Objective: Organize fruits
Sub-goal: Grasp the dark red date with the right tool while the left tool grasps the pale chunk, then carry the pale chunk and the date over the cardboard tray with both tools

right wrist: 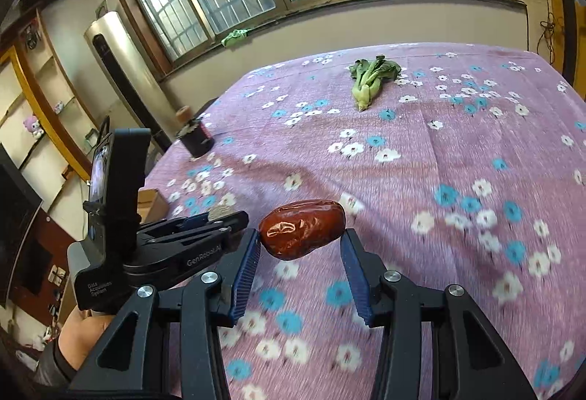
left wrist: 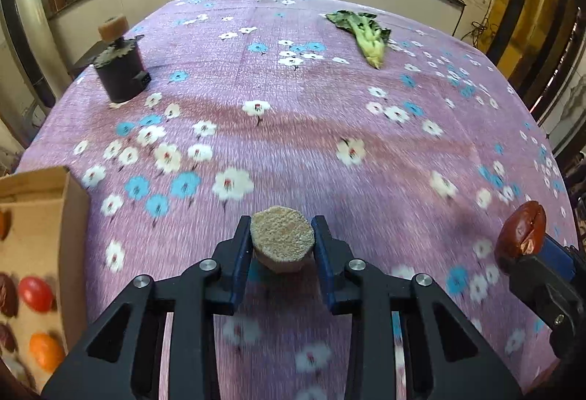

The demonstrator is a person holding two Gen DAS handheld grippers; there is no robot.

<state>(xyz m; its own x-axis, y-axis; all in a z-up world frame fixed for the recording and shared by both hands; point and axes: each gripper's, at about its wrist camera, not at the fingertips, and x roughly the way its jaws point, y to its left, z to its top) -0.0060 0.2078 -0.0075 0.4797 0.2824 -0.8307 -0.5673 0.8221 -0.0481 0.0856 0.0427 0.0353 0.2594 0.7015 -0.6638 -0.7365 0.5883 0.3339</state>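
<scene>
Both tongs pinch food above the flowered cloth (left wrist: 300,129).

The left gripper (left wrist: 282,246) clamps a beige, rough-topped round piece (left wrist: 282,235); the right gripper (right wrist: 300,242) grips a wrinkled red date (right wrist: 302,228) by its ends. A box (left wrist: 44,202) holding more fruit sits left; a leafy green (right wrist: 370,78) lies far across.
</scene>
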